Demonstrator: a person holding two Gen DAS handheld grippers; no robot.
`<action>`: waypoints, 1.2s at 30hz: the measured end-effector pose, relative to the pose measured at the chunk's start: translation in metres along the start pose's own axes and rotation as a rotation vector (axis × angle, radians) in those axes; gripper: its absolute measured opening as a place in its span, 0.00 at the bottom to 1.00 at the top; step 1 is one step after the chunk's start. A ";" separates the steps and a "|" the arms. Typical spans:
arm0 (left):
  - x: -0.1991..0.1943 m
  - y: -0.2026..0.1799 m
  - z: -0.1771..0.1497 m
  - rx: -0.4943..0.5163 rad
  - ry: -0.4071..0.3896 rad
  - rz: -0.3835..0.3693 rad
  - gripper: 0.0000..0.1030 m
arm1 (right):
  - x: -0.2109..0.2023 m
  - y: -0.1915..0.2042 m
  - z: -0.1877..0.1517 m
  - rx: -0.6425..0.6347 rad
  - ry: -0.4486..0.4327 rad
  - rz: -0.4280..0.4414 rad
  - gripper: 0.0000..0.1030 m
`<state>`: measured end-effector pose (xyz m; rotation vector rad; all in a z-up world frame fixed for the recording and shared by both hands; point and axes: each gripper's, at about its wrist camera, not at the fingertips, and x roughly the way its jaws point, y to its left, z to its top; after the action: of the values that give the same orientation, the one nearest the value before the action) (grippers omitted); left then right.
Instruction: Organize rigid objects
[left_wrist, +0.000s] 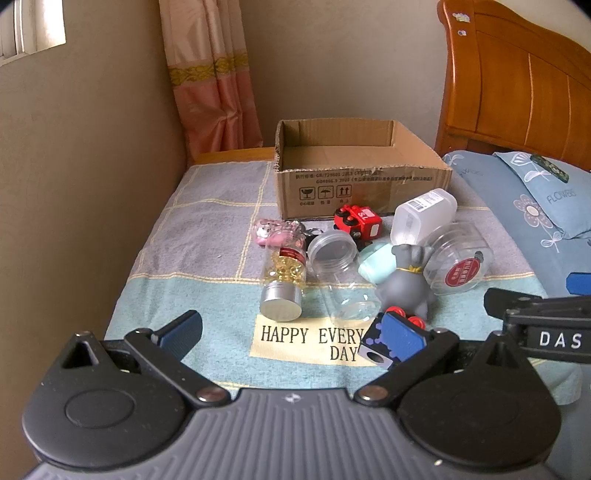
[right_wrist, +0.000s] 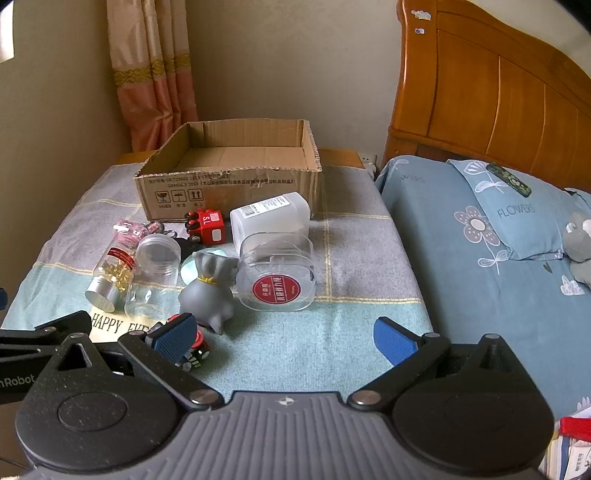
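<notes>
An open cardboard box (left_wrist: 364, 186) (right_wrist: 229, 184) stands empty at the back of the cloth-covered table. In front of it lie a red toy train (left_wrist: 357, 220) (right_wrist: 207, 226), a white bottle (left_wrist: 424, 212) (right_wrist: 269, 214), a clear tub with a red label (left_wrist: 458, 264) (right_wrist: 275, 273), a grey figurine (left_wrist: 404, 282) (right_wrist: 210, 288), a clear jar (left_wrist: 341, 275) (right_wrist: 153, 273), a capsule bottle (left_wrist: 284, 282) (right_wrist: 110, 275) and a pink toy (left_wrist: 275, 230). My left gripper (left_wrist: 291, 332) is open, low before the pile; a small dark toy (left_wrist: 380, 349) lies by its right finger. My right gripper (right_wrist: 284, 332) is open and empty.
A bed with blue flowered bedding (right_wrist: 480, 236) and a wooden headboard (right_wrist: 498, 92) lies to the right. A wall and a pink curtain (left_wrist: 210, 81) close the left and back. The cloth (left_wrist: 207, 229) reads HAPPY EVERY DAY at the front.
</notes>
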<state>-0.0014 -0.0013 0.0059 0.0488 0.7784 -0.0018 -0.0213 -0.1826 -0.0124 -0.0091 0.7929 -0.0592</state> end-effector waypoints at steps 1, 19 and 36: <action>0.000 0.000 0.000 0.000 0.000 0.001 0.99 | 0.000 0.000 0.000 0.000 -0.001 0.000 1.00; -0.003 0.000 0.000 -0.001 -0.008 -0.011 0.99 | -0.002 0.000 0.001 0.000 -0.009 -0.005 1.00; -0.003 0.001 0.000 -0.005 -0.011 -0.016 0.99 | -0.004 0.000 0.001 -0.002 -0.015 -0.008 1.00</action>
<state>-0.0040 -0.0008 0.0079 0.0379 0.7675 -0.0152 -0.0231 -0.1819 -0.0085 -0.0146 0.7781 -0.0660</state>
